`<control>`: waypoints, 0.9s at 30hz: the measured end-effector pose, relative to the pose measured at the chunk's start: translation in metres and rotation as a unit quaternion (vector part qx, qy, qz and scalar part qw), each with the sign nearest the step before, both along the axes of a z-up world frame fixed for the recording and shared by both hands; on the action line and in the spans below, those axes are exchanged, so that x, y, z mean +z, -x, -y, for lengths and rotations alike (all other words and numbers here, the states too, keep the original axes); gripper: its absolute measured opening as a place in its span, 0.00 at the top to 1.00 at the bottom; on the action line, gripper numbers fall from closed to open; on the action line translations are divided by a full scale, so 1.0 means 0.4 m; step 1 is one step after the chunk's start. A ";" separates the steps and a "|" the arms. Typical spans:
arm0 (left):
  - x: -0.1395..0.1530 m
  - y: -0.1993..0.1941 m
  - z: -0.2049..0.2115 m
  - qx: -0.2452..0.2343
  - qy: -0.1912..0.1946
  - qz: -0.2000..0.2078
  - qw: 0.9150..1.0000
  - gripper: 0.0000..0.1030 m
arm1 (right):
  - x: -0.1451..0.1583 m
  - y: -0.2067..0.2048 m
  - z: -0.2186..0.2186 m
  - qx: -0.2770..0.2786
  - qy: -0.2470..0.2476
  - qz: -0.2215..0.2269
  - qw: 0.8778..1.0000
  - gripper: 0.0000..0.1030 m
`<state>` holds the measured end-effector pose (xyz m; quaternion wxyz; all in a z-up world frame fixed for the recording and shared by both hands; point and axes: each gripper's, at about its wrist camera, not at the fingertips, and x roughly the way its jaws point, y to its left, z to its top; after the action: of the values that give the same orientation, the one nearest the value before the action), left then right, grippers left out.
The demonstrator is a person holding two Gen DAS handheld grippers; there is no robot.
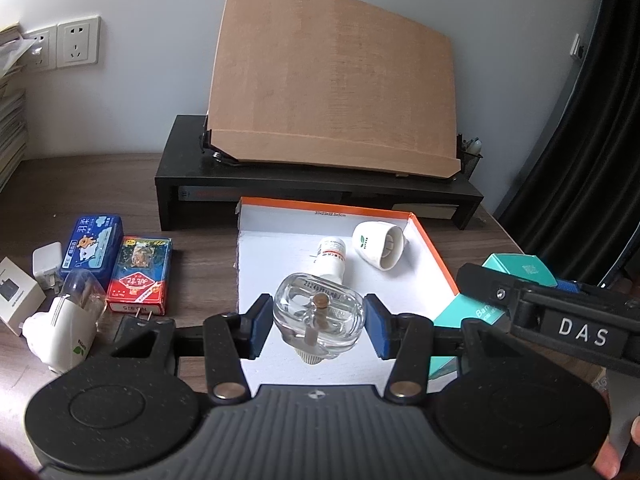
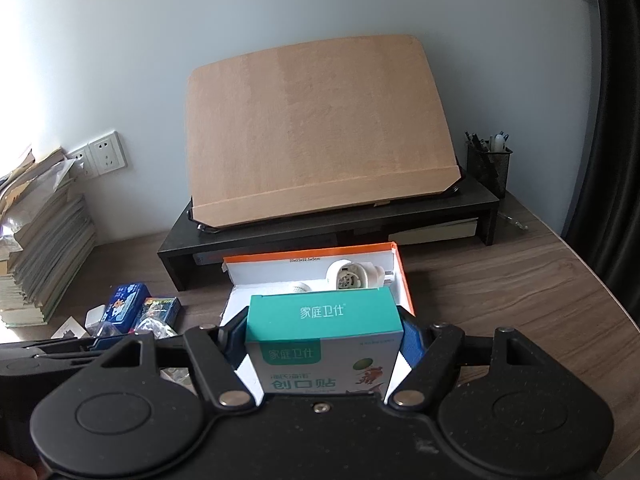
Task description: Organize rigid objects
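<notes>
1. Your left hand-held gripper (image 1: 319, 326) is clamped on a clear glass refill bottle with a brown wick and white screw neck (image 1: 318, 316); both blue pads press its sides, and it hangs over the near part of the shallow white cardboard box with an orange rim (image 1: 434, 250).
2. Your right hand-held gripper (image 2: 322, 338) grips a teal-and-white carton of adhesive bandages (image 2: 324, 334) between its blue pads, above the near right edge of the same box.
3. Inside the box lie a small white medicine bottle with a red-printed label (image 1: 331, 258), on its side, and a white plastic plug-in vaporiser body (image 1: 378, 249), tipped over near the far right corner.
4. On the dark wood-grain worktop (image 1: 200, 264), left of the box, you have a blue tin with cartoon print (image 1: 92, 246), a red pack of playing cards (image 1: 140, 276) just beside it, a white charger plug (image 1: 47, 262), and a second white plug-in vaporiser with a clear bottle (image 1: 66, 320).
5. Behind the box stands a black monitor riser (image 1: 192, 168) carrying a tilted tan wooden board (image 1: 332, 76).
</notes>
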<state>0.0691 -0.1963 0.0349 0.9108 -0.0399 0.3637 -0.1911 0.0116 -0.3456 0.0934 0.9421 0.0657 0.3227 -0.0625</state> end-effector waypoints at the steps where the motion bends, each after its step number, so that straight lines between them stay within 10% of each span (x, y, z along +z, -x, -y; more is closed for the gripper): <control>1: -0.001 0.001 -0.001 0.001 0.001 -0.001 1.000 0.52 | -0.001 -0.002 -0.001 0.002 0.000 -0.001 1.000 0.17; 27: -0.035 -0.012 0.011 0.016 0.002 -0.022 1.000 0.52 | -0.030 -0.029 -0.005 0.014 0.008 -0.021 1.000 0.17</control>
<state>0.0741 -0.2008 0.0208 0.9053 -0.0518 0.3829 -0.1766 0.0231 -0.3436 0.0814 0.9364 0.0521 0.3429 -0.0533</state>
